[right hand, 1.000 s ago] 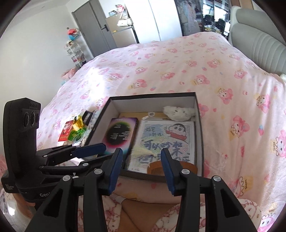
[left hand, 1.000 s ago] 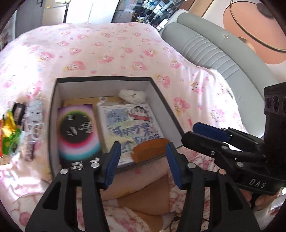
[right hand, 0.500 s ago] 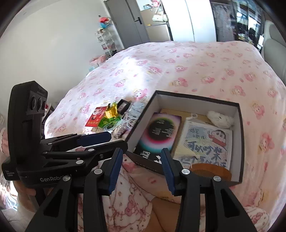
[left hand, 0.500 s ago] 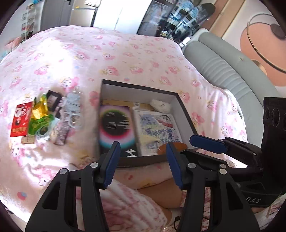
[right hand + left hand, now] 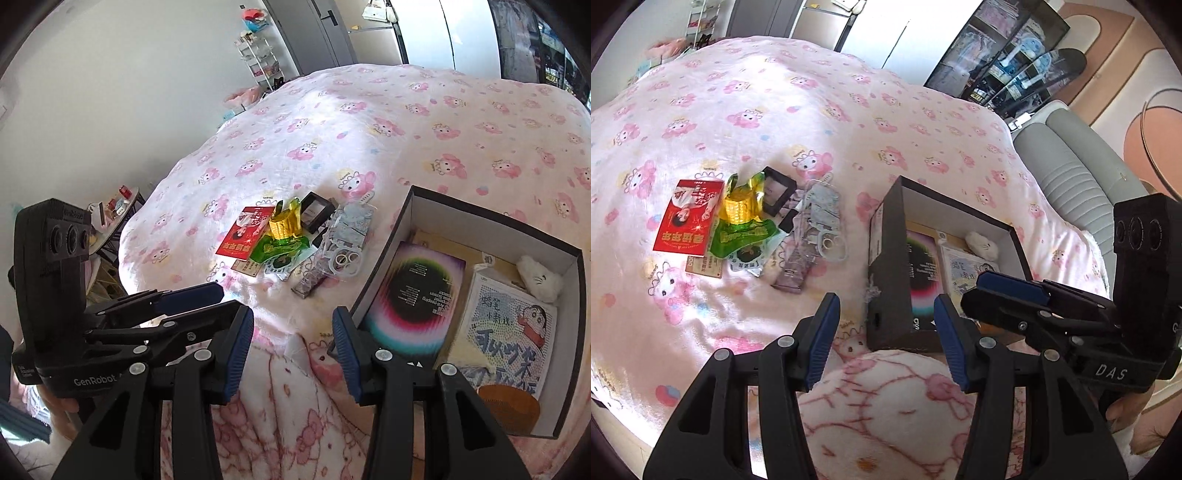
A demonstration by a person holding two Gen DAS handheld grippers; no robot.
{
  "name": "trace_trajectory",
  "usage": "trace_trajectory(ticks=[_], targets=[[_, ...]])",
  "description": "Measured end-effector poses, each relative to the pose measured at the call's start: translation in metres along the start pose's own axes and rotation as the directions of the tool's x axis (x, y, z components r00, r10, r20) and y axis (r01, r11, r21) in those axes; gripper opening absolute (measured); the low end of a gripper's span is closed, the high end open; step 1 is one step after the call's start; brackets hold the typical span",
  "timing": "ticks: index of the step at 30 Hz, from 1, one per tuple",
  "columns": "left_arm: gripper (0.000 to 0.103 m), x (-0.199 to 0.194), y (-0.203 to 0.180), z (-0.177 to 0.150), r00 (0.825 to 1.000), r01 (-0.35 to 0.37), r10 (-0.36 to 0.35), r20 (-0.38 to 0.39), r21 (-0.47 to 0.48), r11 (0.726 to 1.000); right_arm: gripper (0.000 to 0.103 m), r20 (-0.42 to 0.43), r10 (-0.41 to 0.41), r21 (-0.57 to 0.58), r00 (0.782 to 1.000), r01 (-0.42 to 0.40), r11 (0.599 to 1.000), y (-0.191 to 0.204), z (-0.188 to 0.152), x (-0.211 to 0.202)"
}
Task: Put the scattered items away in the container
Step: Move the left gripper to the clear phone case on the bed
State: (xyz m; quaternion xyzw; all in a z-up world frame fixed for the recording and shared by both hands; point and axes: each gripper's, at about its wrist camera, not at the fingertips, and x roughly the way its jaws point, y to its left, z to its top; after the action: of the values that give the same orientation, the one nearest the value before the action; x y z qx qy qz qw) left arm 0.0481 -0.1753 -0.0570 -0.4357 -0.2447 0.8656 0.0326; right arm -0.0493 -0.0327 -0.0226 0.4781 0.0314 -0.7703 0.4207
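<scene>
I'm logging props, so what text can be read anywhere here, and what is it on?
"DAS": right tongs' housing.
"GenRobot": left tongs' housing.
"DS": near edge of the black rainbow-ringed booklet in the box; its fine print is too small.
Cartoon booklet: big Chinese characters, not surely readable.
Red packet: yellow Chinese characters, upside down, unclear.
Green wrapper and brown card: too blurred.

On the bed [image 5: 406, 122], the scattered items [image 5: 295, 243] lie mid-frame, left of the open box [image 5: 413, 221], which holds two booklets [image 5: 417, 299] and a plush toy [image 5: 539, 280] at right.
</scene>
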Motion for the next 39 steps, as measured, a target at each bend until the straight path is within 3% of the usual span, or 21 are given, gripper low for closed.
trace_trajectory(ticks=[10, 14, 20, 25, 27, 28, 32, 39], targets=[[0.053, 0.043, 0.083, 0.035, 0.999, 0.012, -0.02, -0.045, -0.165, 0.986, 0.04, -0.07, -0.023, 0.056, 0.997, 0.027, 0.998, -0.019, 0.057, 0.075], [0.053, 0.077, 0.104, 0.046, 0.996, 0.024, -0.042, -0.085, -0.2, 0.98, 0.04, -0.091, -0.083, 0.038, 0.992, 0.087, 0.995, -0.023, 0.068, 0.103], [0.053, 0.147, 0.12, 0.051, 0.964, 0.119, -0.165, -0.209, -0.217, 0.969, 0.04, -0.088, -0.119, 0.05, 0.989, 0.124, 0.991, -0.035, 0.072, 0.117], [0.052, 0.185, 0.127, 0.051, 0.948, 0.115, -0.186, -0.257, -0.268, 0.956, 0.04, -0.097, -0.114, 0.049, 0.989, 0.119, 0.992, -0.041, 0.072, 0.126], [0.026, 0.188, 0.127, 0.051, 0.952, 0.1, -0.169, -0.254, -0.263, 0.96, 0.04, -0.101, -0.112, 0.044, 0.989, 0.117, 0.992, -0.041, 0.072, 0.13], [0.019, 0.188, 0.127, 0.051, 0.955, 0.084, -0.152, -0.256, -0.256, 0.963, 0.04, -0.102, -0.11, 0.04, 0.989, 0.114, 0.993, -0.041, 0.072, 0.131], [0.013, 0.174, 0.134, 0.042, 0.954, 0.139, -0.206, -0.218, -0.289, 0.947, 0.04, -0.112, -0.112, 0.038, 0.987, 0.117, 0.992, -0.04, 0.072, 0.135], [0.011, 0.111, 0.161, 0.001, 0.969, 0.148, -0.203, -0.143, -0.327, 0.934, 0.04, -0.147, -0.09, 0.004, 0.985, 0.092, 0.996, -0.026, 0.069, 0.137]])
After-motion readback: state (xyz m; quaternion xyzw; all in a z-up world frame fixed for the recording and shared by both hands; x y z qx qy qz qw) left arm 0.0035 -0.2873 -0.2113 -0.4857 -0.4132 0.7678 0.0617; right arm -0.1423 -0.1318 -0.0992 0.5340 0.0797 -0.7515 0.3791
